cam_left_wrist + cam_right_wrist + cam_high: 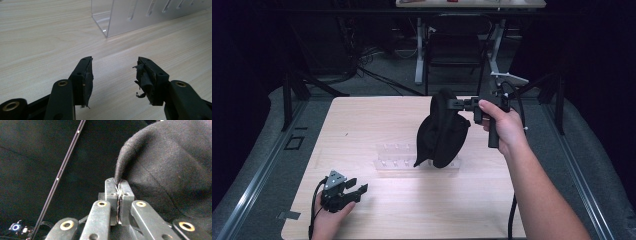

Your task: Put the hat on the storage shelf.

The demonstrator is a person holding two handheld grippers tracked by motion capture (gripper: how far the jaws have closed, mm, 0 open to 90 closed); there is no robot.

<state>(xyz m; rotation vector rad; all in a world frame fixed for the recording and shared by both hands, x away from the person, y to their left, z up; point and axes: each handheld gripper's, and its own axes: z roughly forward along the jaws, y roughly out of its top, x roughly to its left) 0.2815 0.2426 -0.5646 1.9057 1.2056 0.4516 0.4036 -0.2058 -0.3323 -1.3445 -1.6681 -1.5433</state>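
A black cloth hat (442,132) hangs in the air over the middle of the wooden table (377,120), above a clear acrylic rack (397,156). My right gripper (453,104) is shut on the hat's upper edge and holds it from the right. In the right gripper view the two jaws pinch a fold of the black cloth hat (170,167) at the right gripper (119,185). My left gripper (358,186) rests near the table's front left corner, open and empty. In the left gripper view, the left gripper (113,65) points at bare wood, with the rack (130,15) beyond it.
A chair (455,47) and a white table's legs stand on the dark floor behind the wooden table. Black stand legs (294,85) flank the table at left and right. A cable (513,215) trails from the right hand over the front edge.
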